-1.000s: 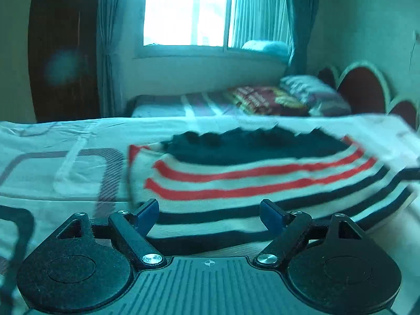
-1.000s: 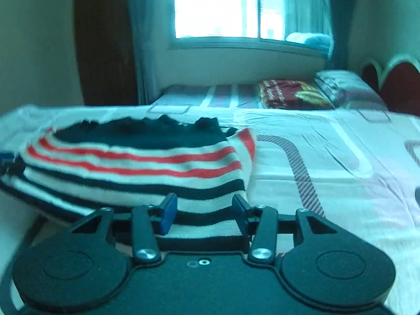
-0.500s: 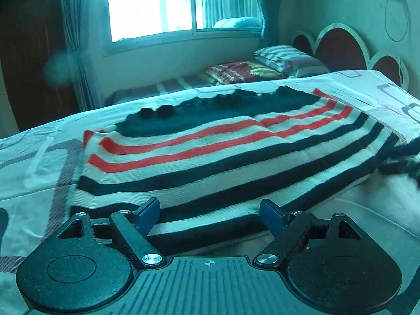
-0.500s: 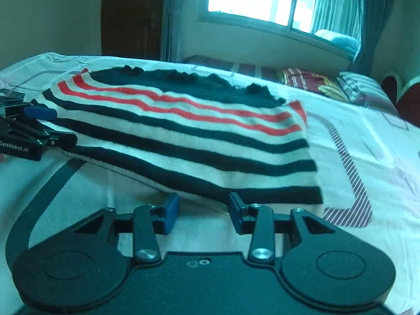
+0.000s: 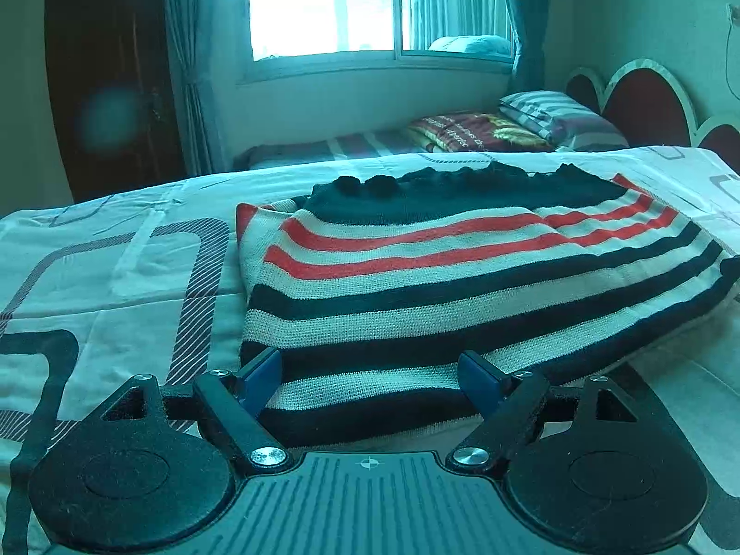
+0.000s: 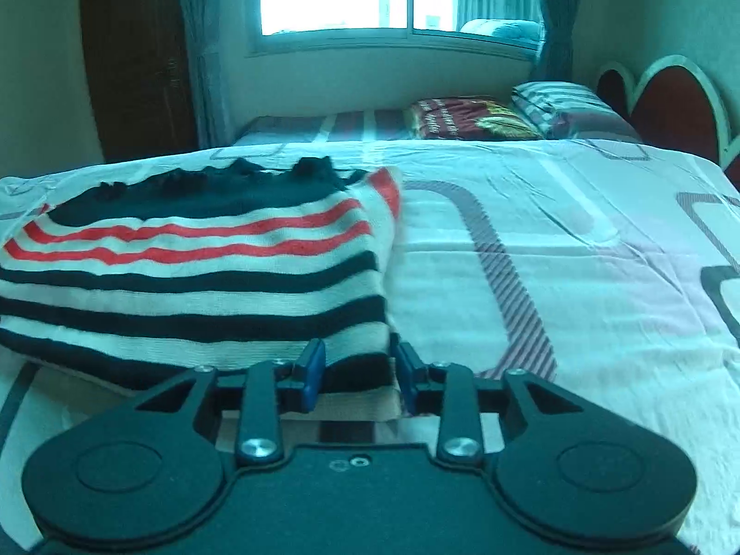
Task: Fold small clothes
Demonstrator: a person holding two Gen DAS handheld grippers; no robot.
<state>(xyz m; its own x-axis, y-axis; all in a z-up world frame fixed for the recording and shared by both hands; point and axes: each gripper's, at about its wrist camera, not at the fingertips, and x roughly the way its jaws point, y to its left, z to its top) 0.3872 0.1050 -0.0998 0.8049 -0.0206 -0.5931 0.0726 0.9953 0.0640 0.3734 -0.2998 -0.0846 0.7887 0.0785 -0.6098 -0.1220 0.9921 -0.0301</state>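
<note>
Striped knit garment (image 5: 462, 286) lies flat on the patterned bedsheet (image 5: 115, 277), dark ruffled edge toward the window, black, white and red bands running across.

Left wrist view: left gripper (image 5: 370, 381) with jaws spread wide, blue fingertips (image 5: 261, 379) set over the near black hem, close to the garment's left corner. Nothing between the jaws but the cloth lying under them; no pinch seen. This view shows almost the whole width of the garment, out to its right side, and the sheet's grey line pattern to the left.

Right wrist view: right gripper (image 6: 358, 372) with a narrower gap, jaws on either side of the garment's (image 6: 199, 277) near right corner. One blue fingertip (image 6: 312, 370) overlaps the hem; the other sits at the cloth's edge. Contact with the fabric looks likely, but the corner is partly hidden behind the fingers, so cannot tell whether cloth is actually pinched. Only this view shows the bare sheet (image 6: 578, 277) stretching right of the garment.

Both views: window (image 5: 333, 4), curtains, a second bed with a striped pillow (image 6: 559, 99) and a dark red folded blanket (image 6: 467, 118), red headboard (image 6: 670, 101).
</note>
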